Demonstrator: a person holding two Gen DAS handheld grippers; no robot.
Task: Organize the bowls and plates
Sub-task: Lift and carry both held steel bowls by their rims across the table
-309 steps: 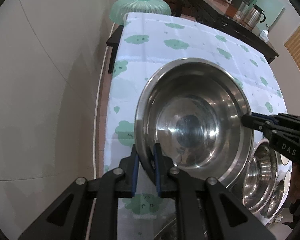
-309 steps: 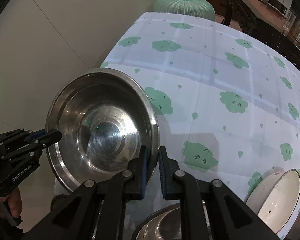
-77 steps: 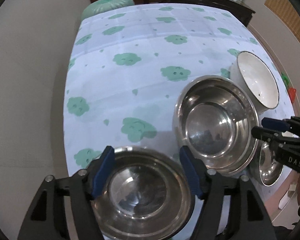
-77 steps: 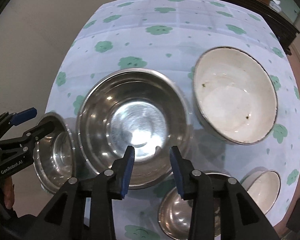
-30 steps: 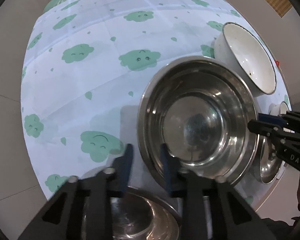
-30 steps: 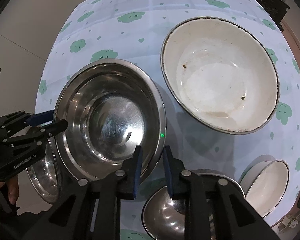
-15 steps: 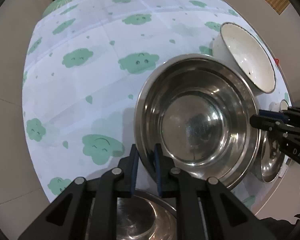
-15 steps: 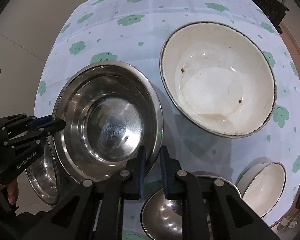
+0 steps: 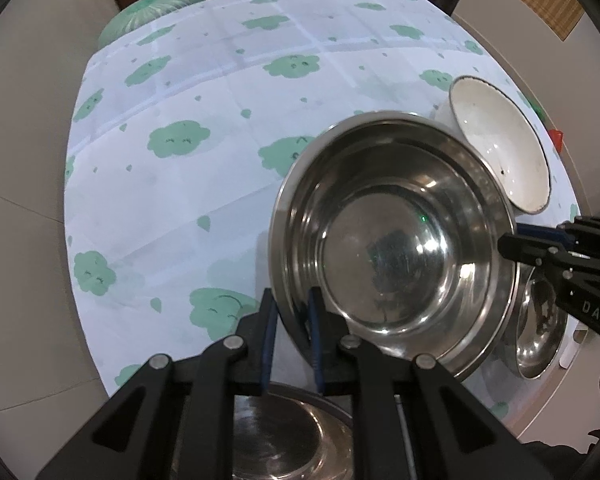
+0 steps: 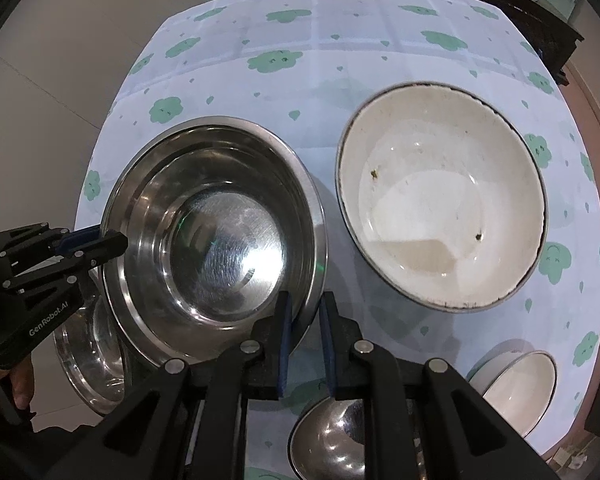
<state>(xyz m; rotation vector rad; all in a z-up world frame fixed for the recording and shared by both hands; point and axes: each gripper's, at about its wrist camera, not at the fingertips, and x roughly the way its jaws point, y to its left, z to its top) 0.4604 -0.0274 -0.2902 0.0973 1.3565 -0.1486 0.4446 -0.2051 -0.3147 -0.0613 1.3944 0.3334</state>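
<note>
A large steel bowl (image 9: 392, 248) is held tilted above the table by both grippers. My left gripper (image 9: 290, 320) is shut on its near-left rim; it also shows in the right wrist view (image 10: 112, 244). My right gripper (image 10: 305, 320) is shut on the opposite rim of the same bowl (image 10: 216, 240); it also shows in the left wrist view (image 9: 512, 240). A large white enamel bowl (image 10: 440, 196) stands on the table just right of the steel bowl, also seen in the left wrist view (image 9: 500, 144).
A smaller steel bowl (image 9: 280, 436) lies under my left gripper and shows in the right wrist view (image 10: 88, 348). Another steel bowl (image 10: 332, 440) and a small white bowl (image 10: 520, 392) sit at the table's near edge. The cloud-print tablecloth (image 9: 220, 92) covers the table; a green stool (image 9: 152, 8) stands beyond.
Both grippers have closed on the large steel bowl's rims and lifted it, tilting it off the table. The white bowl and the smaller bowls have stayed put.
</note>
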